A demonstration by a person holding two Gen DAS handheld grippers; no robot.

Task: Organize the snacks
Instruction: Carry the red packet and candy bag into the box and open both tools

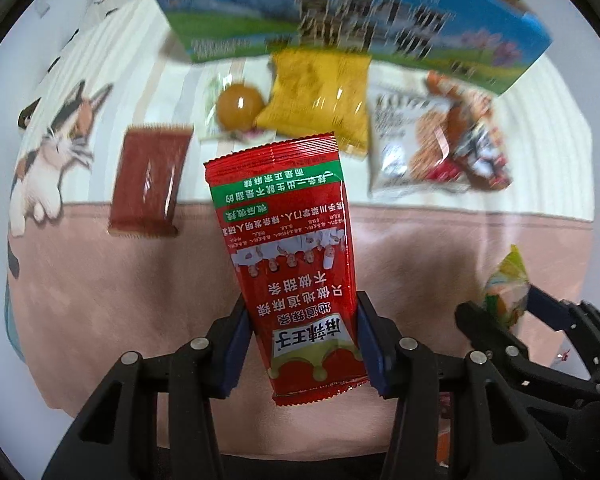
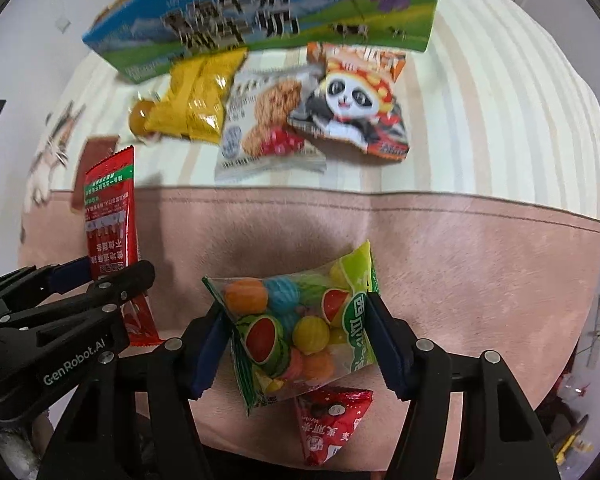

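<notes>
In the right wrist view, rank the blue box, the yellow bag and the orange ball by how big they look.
1. blue box
2. yellow bag
3. orange ball, partly hidden behind the bag, so its full size is unsure.

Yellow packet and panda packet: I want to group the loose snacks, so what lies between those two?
In the right wrist view, a white cookie packet lies between the yellow packet and the panda packet, its edges touching or overlapping both.

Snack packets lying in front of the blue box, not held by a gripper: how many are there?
5: dark red packet leftmost, round yellow sweet, yellow bag, white biscuit packet, panda packet rightmost. Others may be hidden.
</notes>
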